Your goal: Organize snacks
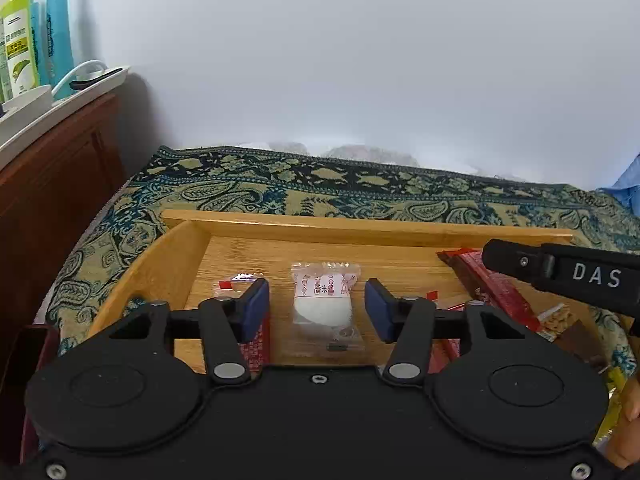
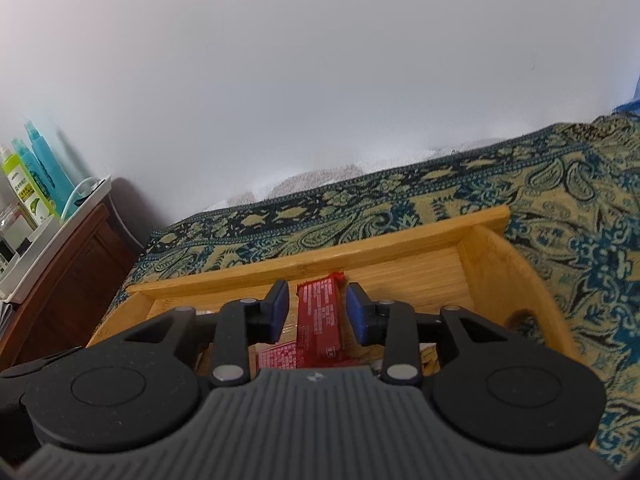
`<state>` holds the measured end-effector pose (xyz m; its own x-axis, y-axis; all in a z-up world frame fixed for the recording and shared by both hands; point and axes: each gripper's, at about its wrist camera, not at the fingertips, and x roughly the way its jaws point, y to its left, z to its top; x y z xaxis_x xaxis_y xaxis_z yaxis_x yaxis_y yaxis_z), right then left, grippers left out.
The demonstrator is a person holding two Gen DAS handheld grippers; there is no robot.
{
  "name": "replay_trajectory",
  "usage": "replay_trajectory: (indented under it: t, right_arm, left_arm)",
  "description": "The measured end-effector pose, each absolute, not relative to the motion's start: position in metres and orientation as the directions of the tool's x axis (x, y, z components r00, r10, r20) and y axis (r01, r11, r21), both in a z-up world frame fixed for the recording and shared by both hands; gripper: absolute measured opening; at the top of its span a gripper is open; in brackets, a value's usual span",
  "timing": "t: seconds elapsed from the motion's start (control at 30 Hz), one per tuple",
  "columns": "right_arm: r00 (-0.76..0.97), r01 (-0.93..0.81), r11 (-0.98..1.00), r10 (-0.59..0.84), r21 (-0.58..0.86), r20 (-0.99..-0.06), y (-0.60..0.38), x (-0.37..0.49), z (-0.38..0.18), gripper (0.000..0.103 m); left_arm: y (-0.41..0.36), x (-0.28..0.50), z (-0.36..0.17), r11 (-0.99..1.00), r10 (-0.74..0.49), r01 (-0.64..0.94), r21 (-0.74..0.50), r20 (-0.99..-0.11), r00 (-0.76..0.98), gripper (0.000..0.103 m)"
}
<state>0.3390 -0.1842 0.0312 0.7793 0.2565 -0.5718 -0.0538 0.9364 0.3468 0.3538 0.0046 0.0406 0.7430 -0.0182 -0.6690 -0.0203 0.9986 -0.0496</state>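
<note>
A wooden tray (image 1: pixel 280 226) lies on a patterned cloth. My left gripper (image 1: pixel 317 308) is open above the tray, its blue pads on either side of a clear packet with a white snack (image 1: pixel 324 304), not touching it. A red and clear packet (image 1: pixel 256 344) lies under its left finger. A long red bar wrapper (image 1: pixel 496 288) lies at the tray's right, with the other gripper's black body over it. In the right wrist view my right gripper (image 2: pixel 317 312) is open around that red bar (image 2: pixel 320 316) in the tray (image 2: pixel 480 240). Another red packet (image 2: pixel 276 356) lies beneath.
More snack packets (image 1: pixel 556 320) in brown and yellow wrappers are piled at the tray's right end. A dark wooden cabinet (image 1: pixel 52 184) stands at the left with a white tray of green and blue bottles (image 1: pixel 24 40). A white wall is behind the table.
</note>
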Motion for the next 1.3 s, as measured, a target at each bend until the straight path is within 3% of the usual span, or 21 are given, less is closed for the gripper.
replay_trajectory:
  t: [0.23, 0.37, 0.7, 0.93, 1.3]
  right_arm:
    - [0.805, -0.054, 0.95, 0.222, 0.306, -0.55, -0.195, 0.32, 0.055, 0.07]
    - [0.819, -0.062, 0.961, 0.203, 0.27, -0.536, -0.2, 0.302, 0.067, 0.084]
    - [0.844, -0.074, 0.972, 0.179, 0.221, -0.505, -0.199, 0.249, 0.091, 0.095]
    - [0.855, -0.092, 0.975, 0.181, 0.202, -0.485, -0.195, 0.212, 0.096, 0.098]
    - [0.894, -0.04, 0.98, 0.121, 0.193, -0.432, -0.194, 0.138, 0.075, 0.103]
  left_arm:
    - [0.009, 0.33, 0.065, 0.998, -0.023, -0.023, -0.063, -0.645, 0.764, 0.073]
    - [0.009, 0.309, 0.08, 0.998, -0.017, -0.023, -0.056, -0.635, 0.772, 0.084]
    - [0.003, 0.255, 0.107, 1.0, 0.001, -0.012, -0.013, -0.623, 0.782, 0.087]
    - [0.003, 0.215, 0.114, 1.0, 0.008, -0.019, -0.011, -0.62, 0.785, 0.087]
    - [0.0, 0.148, 0.099, 1.0, 0.004, -0.01, -0.006, -0.619, 0.785, 0.092]
